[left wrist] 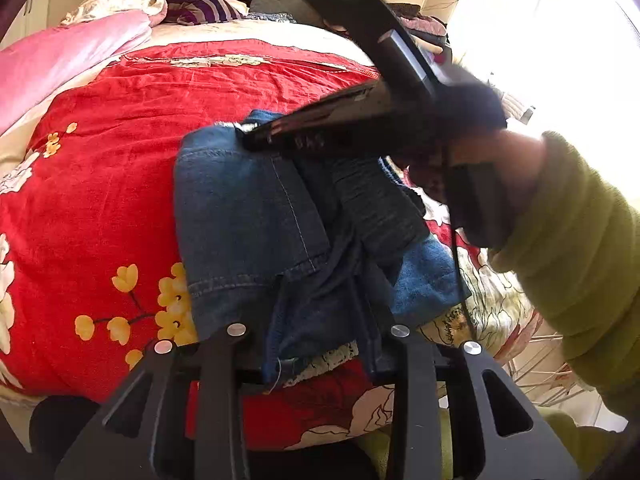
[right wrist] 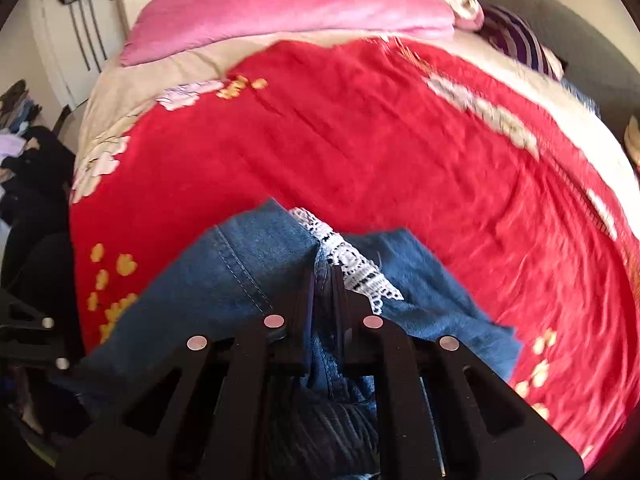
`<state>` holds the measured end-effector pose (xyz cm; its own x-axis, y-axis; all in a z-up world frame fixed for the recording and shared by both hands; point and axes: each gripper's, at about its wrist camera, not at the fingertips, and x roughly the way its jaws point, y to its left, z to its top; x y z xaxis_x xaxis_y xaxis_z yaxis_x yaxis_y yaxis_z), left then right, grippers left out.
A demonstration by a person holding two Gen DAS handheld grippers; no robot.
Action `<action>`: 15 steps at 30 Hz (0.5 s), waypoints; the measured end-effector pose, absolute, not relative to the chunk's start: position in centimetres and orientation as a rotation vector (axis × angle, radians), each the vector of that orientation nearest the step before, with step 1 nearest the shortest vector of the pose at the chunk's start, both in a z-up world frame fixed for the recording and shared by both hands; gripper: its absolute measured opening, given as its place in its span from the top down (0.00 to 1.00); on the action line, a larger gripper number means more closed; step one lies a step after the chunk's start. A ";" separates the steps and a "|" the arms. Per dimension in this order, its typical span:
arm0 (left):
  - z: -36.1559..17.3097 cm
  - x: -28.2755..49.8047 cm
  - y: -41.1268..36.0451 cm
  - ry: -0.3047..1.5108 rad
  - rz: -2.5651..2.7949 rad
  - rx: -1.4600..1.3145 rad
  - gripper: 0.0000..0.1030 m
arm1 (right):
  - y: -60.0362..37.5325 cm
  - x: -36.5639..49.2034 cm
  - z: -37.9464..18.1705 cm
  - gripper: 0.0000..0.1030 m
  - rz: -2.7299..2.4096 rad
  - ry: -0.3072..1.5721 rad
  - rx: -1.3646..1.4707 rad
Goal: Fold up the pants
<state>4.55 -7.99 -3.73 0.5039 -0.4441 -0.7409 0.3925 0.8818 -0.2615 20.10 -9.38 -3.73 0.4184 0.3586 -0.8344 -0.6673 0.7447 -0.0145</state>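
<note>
The blue denim pants (left wrist: 248, 216) lie bunched and partly folded on the red flowered bedspread (left wrist: 120, 200). My left gripper (left wrist: 316, 360) has its fingers spread wide with denim between and over them; whether they pinch it does not show. My right gripper (right wrist: 324, 292) is shut on a fold of the pants (right wrist: 248, 264) next to a white lace trim (right wrist: 352, 264), and lifts it off the bed. From the left wrist view the right gripper (left wrist: 256, 136) reaches in from the upper right onto the pants' far edge, held by a hand in a green sleeve (left wrist: 576, 240).
A pink blanket (right wrist: 280, 4) and a striped purple pillow (left wrist: 200, 4) lie at the head of the bed. Dark clothes (right wrist: 28, 168) are piled beside the bed on the left. A wire rack (left wrist: 544, 364) stands by the bed's right edge.
</note>
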 end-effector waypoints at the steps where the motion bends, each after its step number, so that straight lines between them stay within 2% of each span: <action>1: -3.7 4.6 -8.0 0.914 -0.508 -0.065 0.70 | -9.5 20.2 -3.7 0.96 0.659 0.935 -0.351; 4: -3.9 4.6 -7.9 0.919 -0.514 -0.072 0.70 | -10.1 20.0 -2.8 0.92 0.645 0.911 -0.294; 6: -3.8 4.7 -7.8 0.920 -0.520 -0.078 0.67 | -11.0 19.4 -1.8 0.83 0.649 0.881 -0.243; 8: -3.8 4.7 -7.8 0.918 -0.526 -0.084 0.64 | -12.0 18.8 -0.9 0.70 0.643 0.852 -0.206; 11: -3.8 4.5 -7.7 0.916 -0.527 -0.086 0.62 | -13.7 17.5 0.6 0.61 0.628 0.814 -0.153; 15: -3.2 4.0 -7.7 0.907 -0.527 -0.091 0.48 | -16.0 15.0 2.6 0.46 0.603 0.752 -0.103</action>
